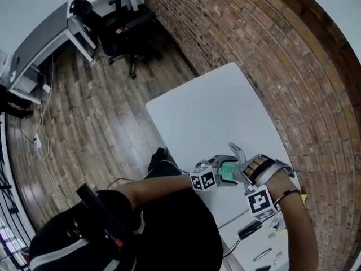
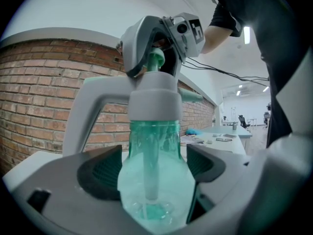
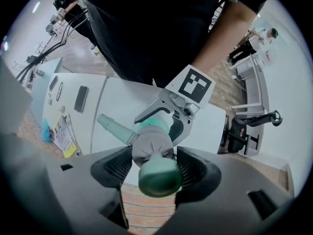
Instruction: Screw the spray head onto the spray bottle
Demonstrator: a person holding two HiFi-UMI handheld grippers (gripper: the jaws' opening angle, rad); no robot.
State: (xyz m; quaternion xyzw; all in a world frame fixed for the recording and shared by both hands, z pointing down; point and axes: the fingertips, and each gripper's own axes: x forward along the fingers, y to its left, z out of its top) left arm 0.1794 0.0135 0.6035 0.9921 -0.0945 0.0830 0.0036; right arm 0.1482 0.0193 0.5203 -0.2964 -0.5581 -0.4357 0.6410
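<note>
A translucent teal spray bottle [image 2: 152, 146] stands upright between the pads of my left gripper [image 2: 152, 166], which is shut on its body. A grey spray head [image 2: 154, 99] with a teal nozzle [image 3: 111, 126] sits on the bottle's neck. My right gripper [image 3: 152, 163] comes down from above and is shut on that spray head [image 3: 149, 148], its pads pressing both sides. In the head view both grippers meet over the white table [image 1: 214, 112], the left gripper [image 1: 217, 173] beside the right gripper [image 1: 240, 165], with the bottle [image 1: 228, 171] between them.
A brick wall [image 1: 271, 55] runs along the table's far side. A black device [image 1: 248, 228] and small items lie at the table's near right end. An office chair [image 1: 127, 24] and a desk [image 1: 45, 38] stand across the wooden floor.
</note>
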